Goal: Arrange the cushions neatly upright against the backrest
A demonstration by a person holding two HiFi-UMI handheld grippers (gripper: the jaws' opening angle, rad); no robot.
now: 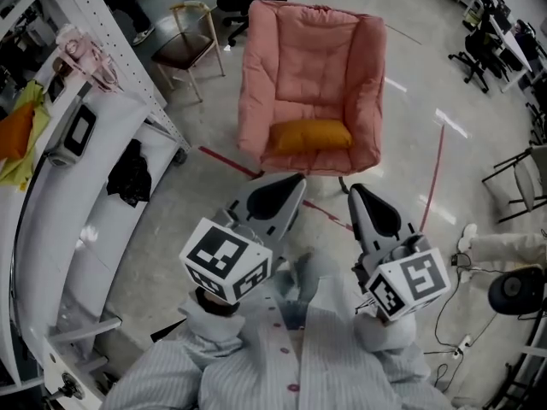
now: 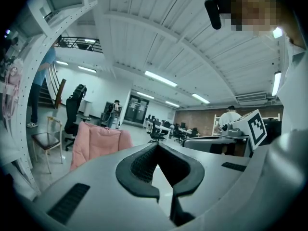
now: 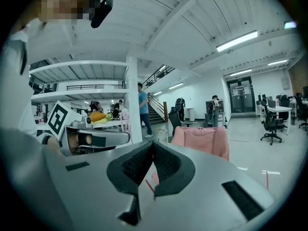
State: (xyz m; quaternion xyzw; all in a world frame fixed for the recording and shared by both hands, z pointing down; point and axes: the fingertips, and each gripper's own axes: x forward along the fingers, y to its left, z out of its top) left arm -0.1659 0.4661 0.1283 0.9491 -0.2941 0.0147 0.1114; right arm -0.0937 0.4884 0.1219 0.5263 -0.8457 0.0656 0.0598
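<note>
Nothing arranged yet, by my reading. The one orange cushion [image 1: 311, 134] I can see lies at the front edge of the pink armchair [image 1: 312, 49] seat, apart from the backrest. My left tool [image 1: 293, 184] and right tool [image 1: 355, 195] are both pinched together, empty, well short of the armchair. Left to do: approach, grasp, stand the cushion upright.

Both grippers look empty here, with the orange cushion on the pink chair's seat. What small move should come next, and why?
Probably bring both grippers forward toward the orange cushion, opening the jaws on the way. The left gripper and right gripper are shut, empty and well short of the pink armchair, and the cushion sits at the seat's front, apart from the backrest.
</note>
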